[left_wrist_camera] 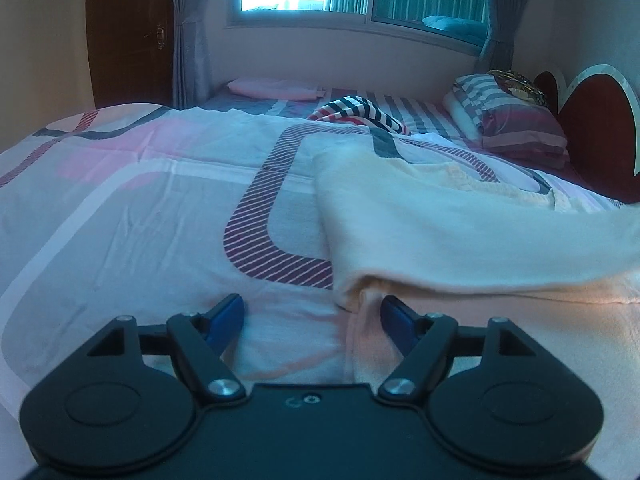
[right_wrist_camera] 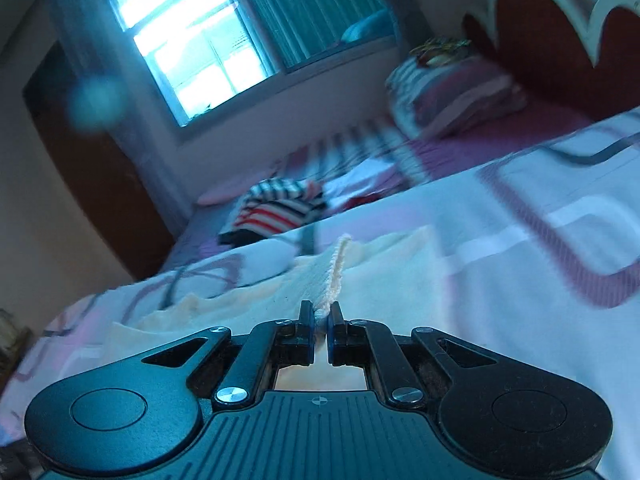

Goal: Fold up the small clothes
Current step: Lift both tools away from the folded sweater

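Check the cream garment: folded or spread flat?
Partly folded: the cream garment has one layer doubled over another, rounded fold edge by the open left gripper; right gripper pinches its hem.

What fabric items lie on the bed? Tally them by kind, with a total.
Cream garment, edge pinched by the right gripper: 1
Striped garment: 1
Pink folded cloth: 1
Striped pillow: 1
Patterned bedspread: 1
Total: 5

One claw spread, one pinched.
My left gripper (left_wrist_camera: 312, 316) holds its blue fingers wide apart, low and level; my right gripper (right_wrist_camera: 319, 330) is tilted, clamped tight.
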The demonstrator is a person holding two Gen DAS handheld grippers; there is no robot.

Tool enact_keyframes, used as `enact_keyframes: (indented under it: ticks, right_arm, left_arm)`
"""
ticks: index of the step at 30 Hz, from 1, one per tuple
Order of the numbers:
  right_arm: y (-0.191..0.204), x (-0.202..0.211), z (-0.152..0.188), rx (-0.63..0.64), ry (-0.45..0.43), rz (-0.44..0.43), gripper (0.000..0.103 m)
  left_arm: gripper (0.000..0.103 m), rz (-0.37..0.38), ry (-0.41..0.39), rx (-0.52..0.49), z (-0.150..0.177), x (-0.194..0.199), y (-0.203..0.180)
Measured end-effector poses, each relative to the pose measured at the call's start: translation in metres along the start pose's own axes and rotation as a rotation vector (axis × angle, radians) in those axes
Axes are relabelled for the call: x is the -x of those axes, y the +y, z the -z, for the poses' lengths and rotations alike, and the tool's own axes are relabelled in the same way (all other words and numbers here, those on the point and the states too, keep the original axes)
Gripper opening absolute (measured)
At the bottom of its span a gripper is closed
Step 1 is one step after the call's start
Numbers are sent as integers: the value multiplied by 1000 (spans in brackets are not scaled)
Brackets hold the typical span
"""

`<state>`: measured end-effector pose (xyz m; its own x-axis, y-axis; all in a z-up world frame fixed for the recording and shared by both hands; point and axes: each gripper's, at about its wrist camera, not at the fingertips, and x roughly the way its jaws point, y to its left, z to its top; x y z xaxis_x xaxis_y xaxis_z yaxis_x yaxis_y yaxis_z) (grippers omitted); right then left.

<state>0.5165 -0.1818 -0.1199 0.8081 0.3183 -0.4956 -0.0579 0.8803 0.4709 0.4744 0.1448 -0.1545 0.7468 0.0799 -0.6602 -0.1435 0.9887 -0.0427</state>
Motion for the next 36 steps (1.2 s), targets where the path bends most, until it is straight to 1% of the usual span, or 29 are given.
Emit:
enact_keyframes:
  ticks: [4,8,11,14,16,17,18,19,20,21,26,31,32,33,34,35,36]
  right_arm:
    - [-9,3,3,7,25,8,5]
    - [-10,6,3,9,21,9,5]
    - [-9,18,-1,15,-23,3,5]
    - [-10,25,-8,2,-39,-14,5]
    - [-10,28,-12,21,-65,-4,5]
    - [-12,27,-12,22,-59,-2,5]
    - [-14,21,-10,40,-38,21,5]
    - [-16,14,-6,63,-3,63,5]
    - [-20,6,-1,63,37,88,5]
    - [-24,3,3,48,57,83,5]
    - [-33,-4,17,31,88,88,5]
    - [-34,-7,24,49,115,70,5]
    - [-34,-8,23,52,118,69,5]
    - [-35,-7,22,47,121,68,5]
    - [-35,-4,19,43,110,80,6]
    - [-33,2,15,52,79,108,12]
    - [-31,10,13,72,37,121,15]
  left_arm:
    - [73,0,2,24,-2,1,2]
    - [73,0,3,34,-2,1,3]
    - [73,7,5,50,-3,1,5]
    - [73,13,3,60,-3,1,8]
    - [72,13,1,66,-3,2,9]
    - [72,12,0,64,-2,2,8]
    - [72,11,0,63,-2,2,8]
    - [72,10,1,62,-2,1,8]
    - [72,11,2,61,-2,1,8]
    - [73,12,4,58,-2,1,8]
    - [74,10,7,33,-2,1,7]
    - [74,9,8,32,-1,1,6]
    - [74,9,11,31,-2,1,6]
    - [70,8,14,29,-3,4,6]
    - [69,3,2,32,-4,10,7]
    - [69,8,-42,31,-4,21,8]
    - [69,17,-97,16,-5,33,6]
